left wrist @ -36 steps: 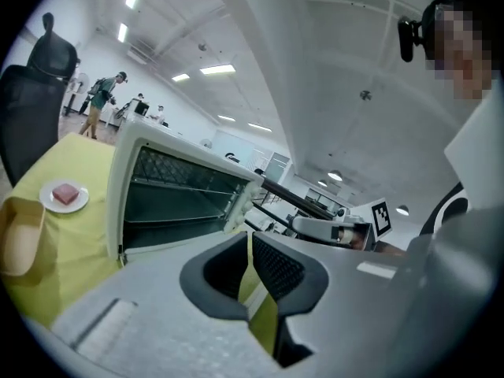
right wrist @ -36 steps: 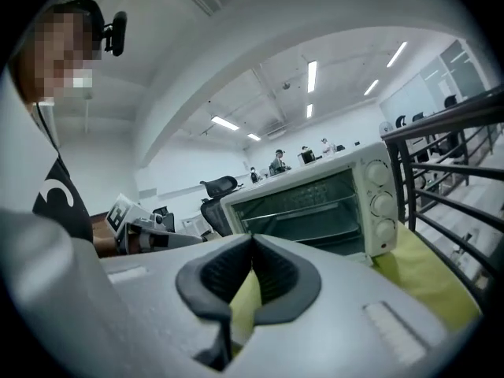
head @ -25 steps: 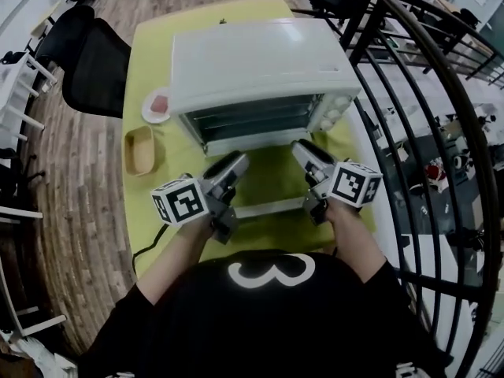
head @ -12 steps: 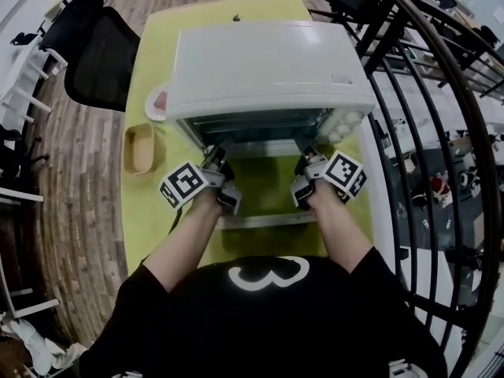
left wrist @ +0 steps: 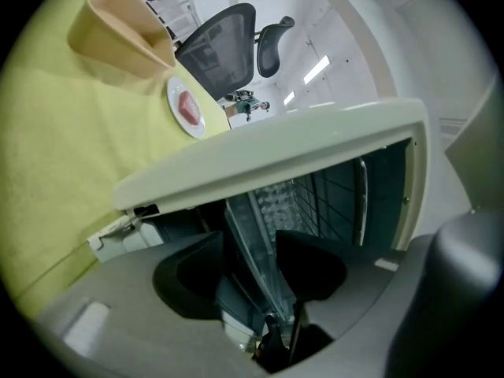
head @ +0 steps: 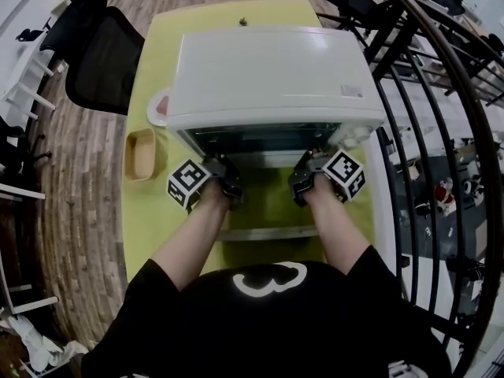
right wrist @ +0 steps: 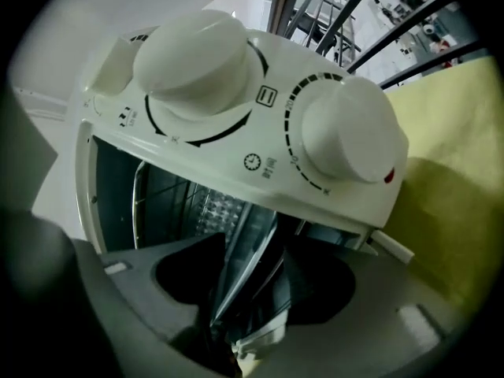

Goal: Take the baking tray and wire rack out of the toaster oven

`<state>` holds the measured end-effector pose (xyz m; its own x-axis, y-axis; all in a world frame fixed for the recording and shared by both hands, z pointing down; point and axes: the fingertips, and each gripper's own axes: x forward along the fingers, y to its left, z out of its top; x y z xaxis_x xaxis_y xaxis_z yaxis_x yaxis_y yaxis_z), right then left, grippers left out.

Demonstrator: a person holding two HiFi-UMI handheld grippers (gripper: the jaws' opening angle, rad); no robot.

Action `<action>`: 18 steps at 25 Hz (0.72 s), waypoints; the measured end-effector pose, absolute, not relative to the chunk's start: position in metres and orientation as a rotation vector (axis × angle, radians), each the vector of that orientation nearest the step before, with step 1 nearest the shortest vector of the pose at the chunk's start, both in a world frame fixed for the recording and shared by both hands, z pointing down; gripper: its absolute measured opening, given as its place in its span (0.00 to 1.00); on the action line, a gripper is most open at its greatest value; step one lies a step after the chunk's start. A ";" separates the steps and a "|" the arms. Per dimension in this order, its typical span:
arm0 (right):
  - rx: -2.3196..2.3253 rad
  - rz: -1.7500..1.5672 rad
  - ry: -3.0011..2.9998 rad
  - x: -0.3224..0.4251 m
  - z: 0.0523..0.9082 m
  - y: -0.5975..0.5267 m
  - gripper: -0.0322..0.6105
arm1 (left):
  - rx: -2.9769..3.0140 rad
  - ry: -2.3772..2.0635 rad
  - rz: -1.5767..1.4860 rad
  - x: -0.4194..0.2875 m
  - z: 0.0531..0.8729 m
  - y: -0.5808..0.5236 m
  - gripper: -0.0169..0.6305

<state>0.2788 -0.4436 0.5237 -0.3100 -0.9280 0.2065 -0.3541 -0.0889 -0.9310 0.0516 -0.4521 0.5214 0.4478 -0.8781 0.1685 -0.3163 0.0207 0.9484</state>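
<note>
The white toaster oven (head: 268,69) stands on the yellow-green table (head: 146,211) with its door (head: 268,232) folded down toward me. Both grippers reach into its mouth. My left gripper (head: 228,181) (left wrist: 248,270) is open, and the baking tray's thin metal edge (left wrist: 256,235) runs between its jaws with gaps on both sides. My right gripper (head: 299,181) (right wrist: 248,278) straddles the tray's edge (right wrist: 244,250) the same way below the knobs; its jaws are closing, and the pads stand off the metal. The wire rack (left wrist: 331,187) (right wrist: 169,187) shows deeper inside the oven.
A beige container (head: 140,153) and a small plate (head: 160,107) sit on the table left of the oven. A black office chair (head: 102,53) stands beyond them. A dark metal railing (head: 441,132) runs close along the right side.
Both grippers came down and forward from above the folded-down door into the oven mouth, rolling on edge. Their jaws spread wider.
</note>
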 end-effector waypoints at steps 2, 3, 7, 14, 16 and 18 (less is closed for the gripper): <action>-1.387 -1.405 1.619 0.281 0.523 -0.449 0.39 | 1.527 -1.089 -0.631 0.048 0.522 -0.458 0.34; -1.382 -1.406 1.596 0.282 0.523 -0.452 0.36 | 1.520 -1.089 -0.639 0.048 0.523 -0.460 0.33; -1.403 -1.417 1.560 0.286 0.531 -0.456 0.27 | 1.507 -1.100 -0.636 0.049 0.528 -0.466 0.25; -1.410 -1.433 1.562 0.286 0.534 -0.453 0.19 | 1.497 -1.130 -0.608 0.046 0.532 -0.464 0.17; -1.406 -1.436 1.554 0.287 0.534 -0.451 0.19 | 1.495 -1.126 -0.599 0.047 0.532 -0.463 0.17; -1.395 -1.437 1.553 0.288 0.533 -0.449 0.19 | 1.494 -1.125 -0.590 0.048 0.532 -0.462 0.17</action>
<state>0.2878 -0.4490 0.5333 -0.2689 -0.9380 0.2187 -0.2908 -0.1375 -0.9469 0.0477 -0.4617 0.5324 0.4208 -0.8816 0.2138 -0.3252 0.0735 0.9428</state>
